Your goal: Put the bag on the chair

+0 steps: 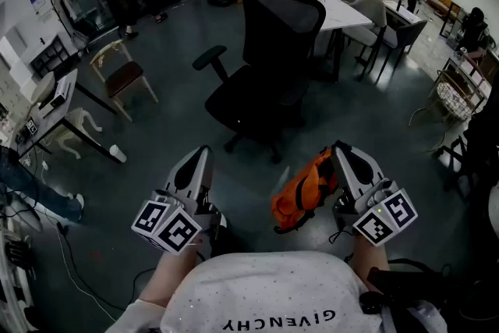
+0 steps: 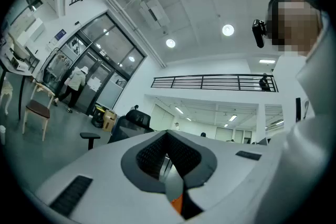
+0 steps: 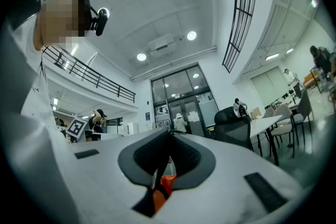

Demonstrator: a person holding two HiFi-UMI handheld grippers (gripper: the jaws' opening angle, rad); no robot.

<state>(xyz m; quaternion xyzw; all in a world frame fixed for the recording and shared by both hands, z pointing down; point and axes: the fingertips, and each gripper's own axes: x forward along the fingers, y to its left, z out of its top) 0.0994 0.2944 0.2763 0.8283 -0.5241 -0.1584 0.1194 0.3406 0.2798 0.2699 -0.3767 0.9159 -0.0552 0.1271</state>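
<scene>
The black office chair [image 1: 269,51] stands on the dark floor ahead of me, its seat facing me; it also shows in the left gripper view [image 2: 131,120] and the right gripper view [image 3: 233,123]. An orange bag [image 1: 304,191] hangs low at my right gripper [image 1: 337,146], on its left side. That gripper is shut on the bag, with a dark strap and orange fabric [image 3: 160,189] pinched between its jaws. My left gripper [image 1: 204,150] is held level beside it, jaws together, and nothing shows in it in the head view. Both grippers are well short of the chair.
A wooden chair [image 1: 125,78] and a desk [image 1: 54,101] stand at the left, and cables lie on the floor there. A white table [image 1: 343,8] with grey chairs [image 1: 390,27] is behind the office chair. At the right is a wire basket [image 1: 456,97]. People stand far back.
</scene>
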